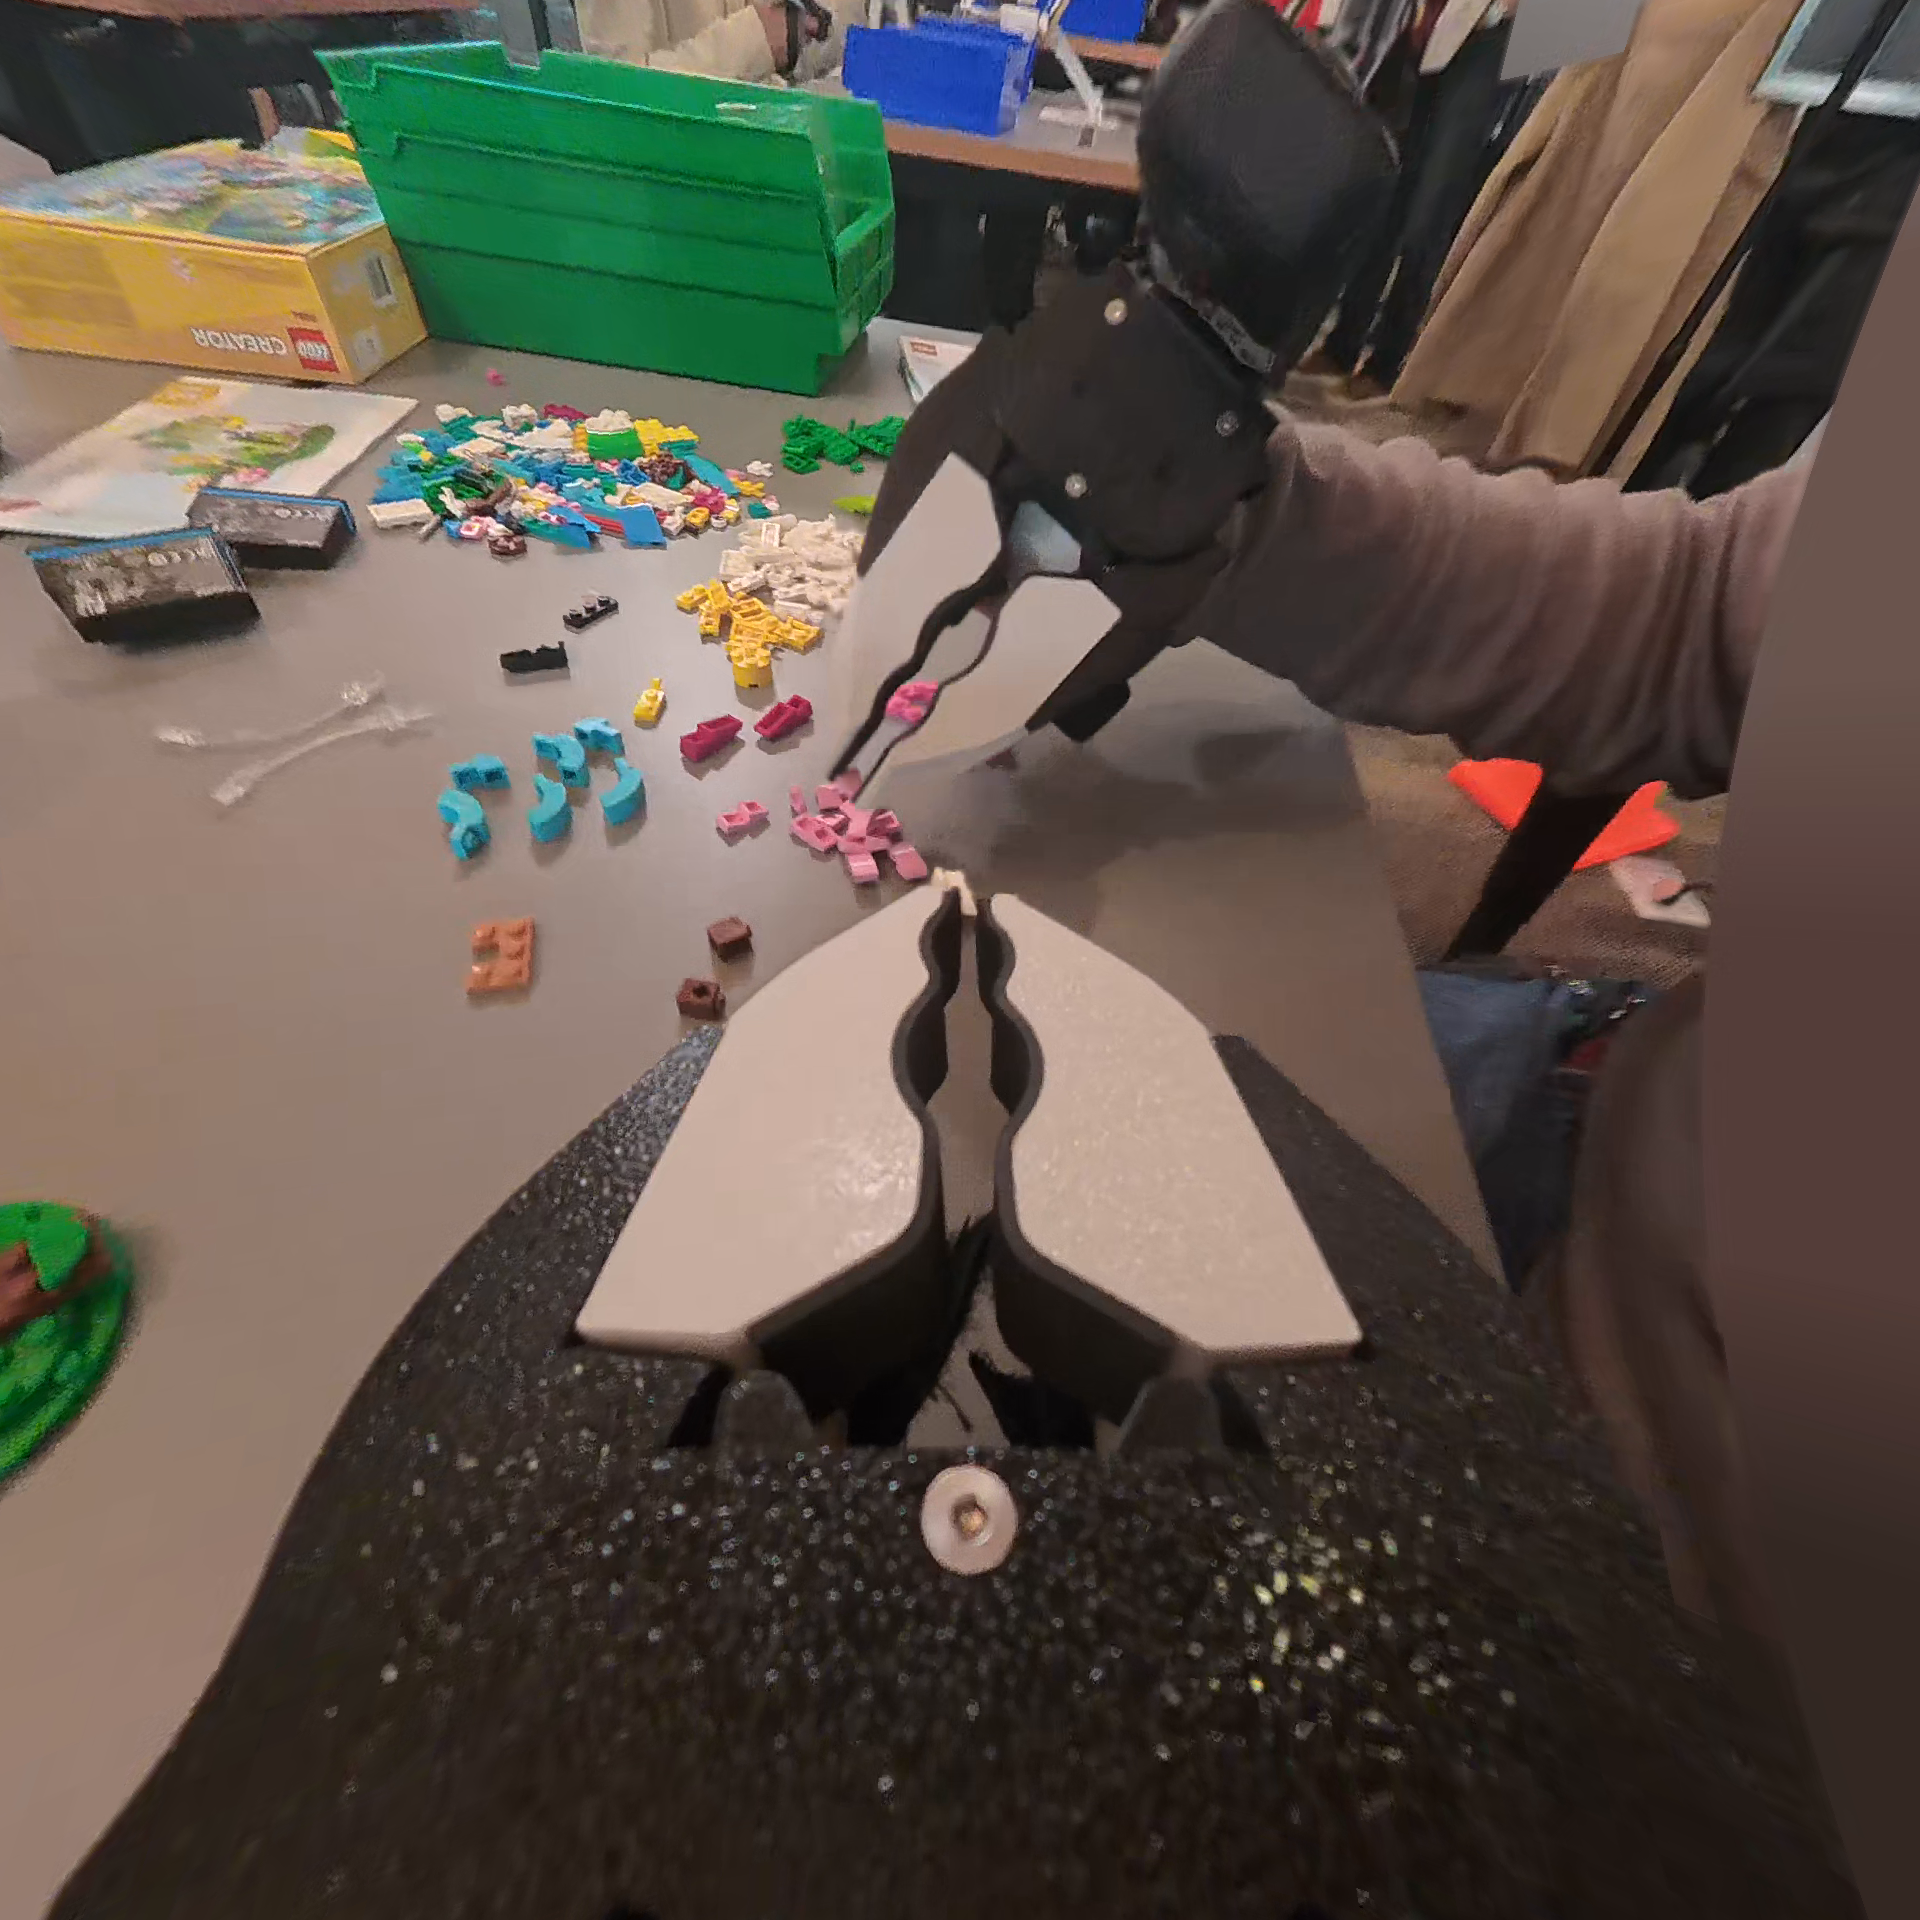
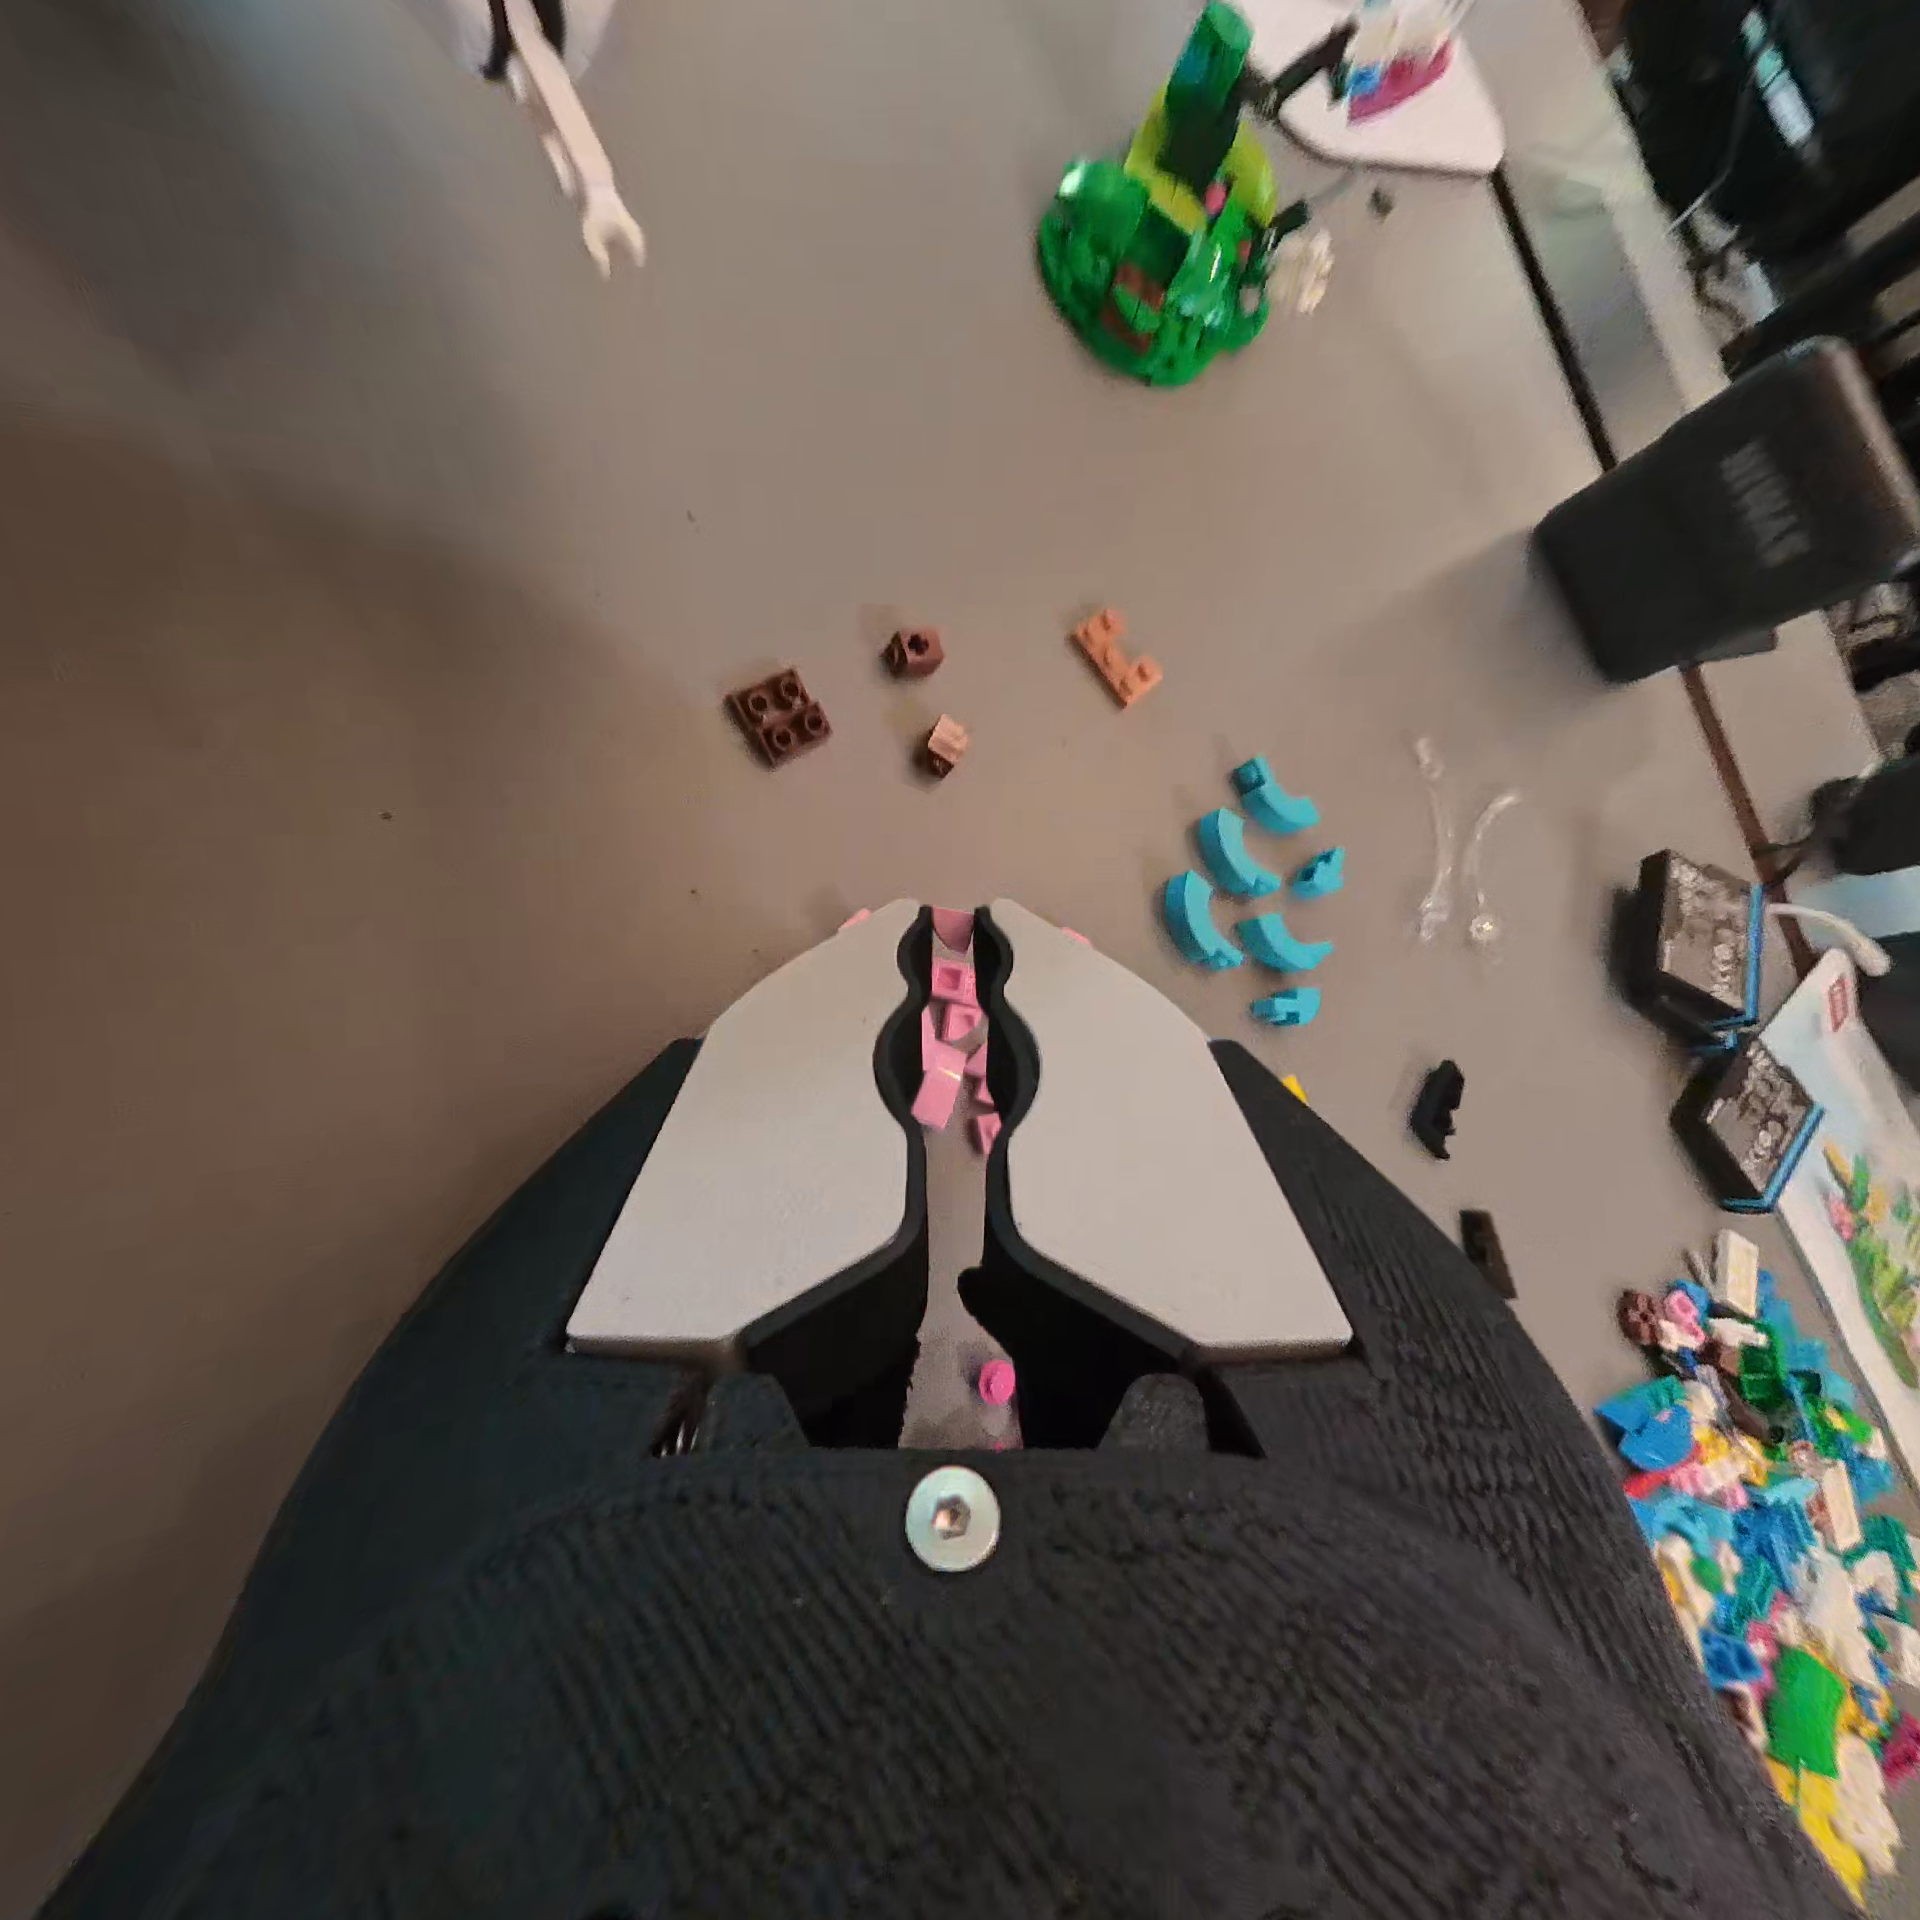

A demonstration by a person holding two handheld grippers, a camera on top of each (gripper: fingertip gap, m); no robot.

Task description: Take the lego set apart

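The partly built green lego set [image 2: 1164,260] stands on the grey table [image 2: 416,623], far ahead of my right gripper; its edge shows at the left of the left wrist view [image 1: 52,1309]. My right gripper [image 2: 951,920] points down into a pile of small pink pieces [image 1: 857,831], its jaws nearly closed on a pink piece [image 2: 951,925]. It also shows in the left wrist view [image 1: 852,777], held by a sleeved arm. My left gripper [image 1: 961,899] hovers just right of the pink pile, shut on a tiny white piece [image 1: 954,885].
Sorted groups lie on the table: blue curved pieces [image 1: 551,779], magenta pieces [image 1: 743,727], yellow pieces [image 1: 748,623], brown pieces [image 2: 779,717], an orange plate [image 2: 1117,655]. A mixed pile [image 1: 561,478], green bins [image 1: 623,208], a yellow box [image 1: 197,260], a booklet [image 1: 208,447] and black boxes [image 1: 145,582] sit behind.
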